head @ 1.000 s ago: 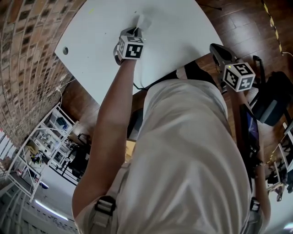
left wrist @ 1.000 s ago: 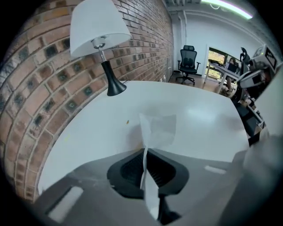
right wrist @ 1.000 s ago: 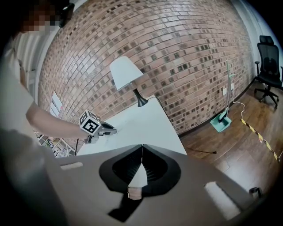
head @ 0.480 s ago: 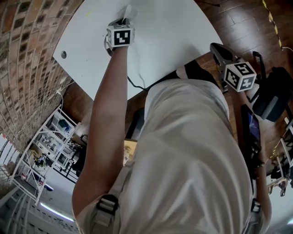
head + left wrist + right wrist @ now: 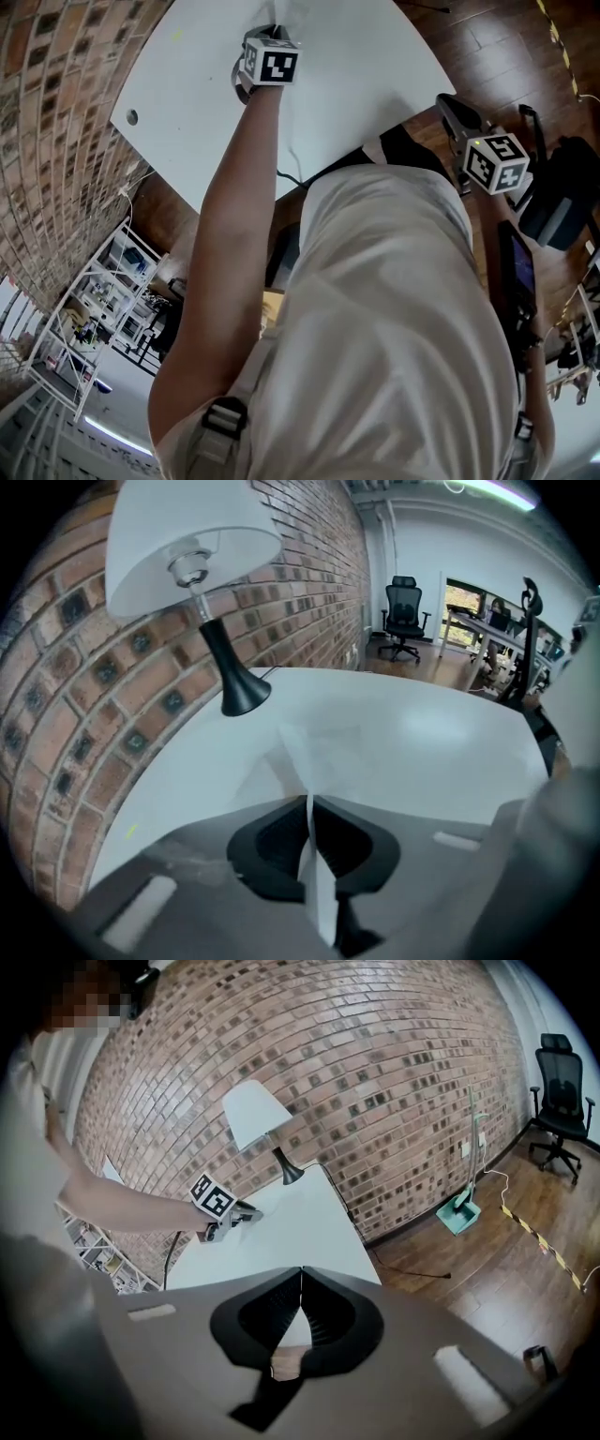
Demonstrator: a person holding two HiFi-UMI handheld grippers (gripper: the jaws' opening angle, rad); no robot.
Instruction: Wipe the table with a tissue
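A white tissue (image 5: 302, 761) lies spread on the white table (image 5: 441, 733) ahead of my left gripper (image 5: 309, 808), which is shut on its near fold. In the head view the left gripper (image 5: 266, 37) reaches far out over the table (image 5: 366, 66) at arm's length, and the tissue is barely visible at its tip. The right gripper view shows the left gripper (image 5: 246, 1211) low on the table (image 5: 291, 1232). My right gripper (image 5: 452, 105) hangs off the table's right edge over the wooden floor. Its jaws meet with nothing between them (image 5: 300, 1279).
A lamp (image 5: 202, 583) with a white shade and black base stands at the table's far side by the brick wall (image 5: 375, 1072). A cable hole (image 5: 131, 117) sits near the table's left corner. An office chair (image 5: 404, 616) and desks stand beyond.
My left gripper has slid the tissue farther out across the table, first to the left and then back to the right. The right gripper has stayed about where it was.
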